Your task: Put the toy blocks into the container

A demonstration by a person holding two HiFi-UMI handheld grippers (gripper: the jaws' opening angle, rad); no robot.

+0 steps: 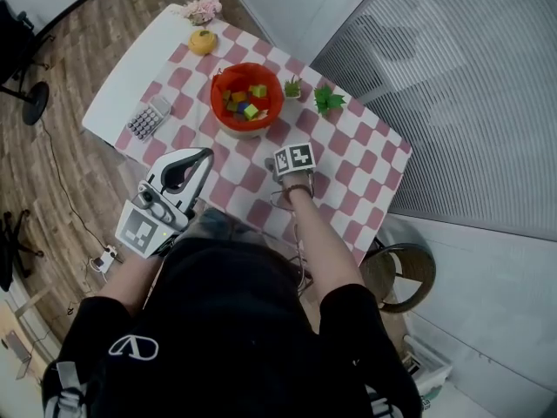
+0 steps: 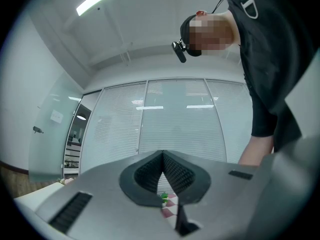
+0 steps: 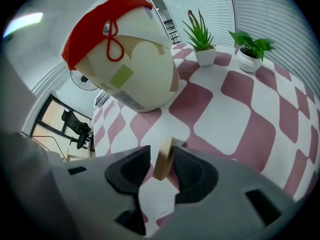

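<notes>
- The wooden block, thin and tan, stands on edge between the jaws of the right gripper, which are drawn in narrow against its two flat faces.
- The block's lower end is down at the red-and-white checked cloth, right under this gripper.
- The right gripper tips steeply down over the near part of the desk; from above only its marker cube and the person's forearm behind it show.
- The container, cream-sided with a red rim and a red drawstring, sits just ahead of the right gripper and a little to its left.
- More toy blocks, green, yellow, orange and purple, lie inside the container.
- Two small potted plants stand farther ahead, to the right of the container.
- The left gripper has its jaws together with nothing between them; it is held about level off the near left edge of the desk, well apart from the right gripper.
- A calculator lies on the desk ahead of the left gripper.
</notes>
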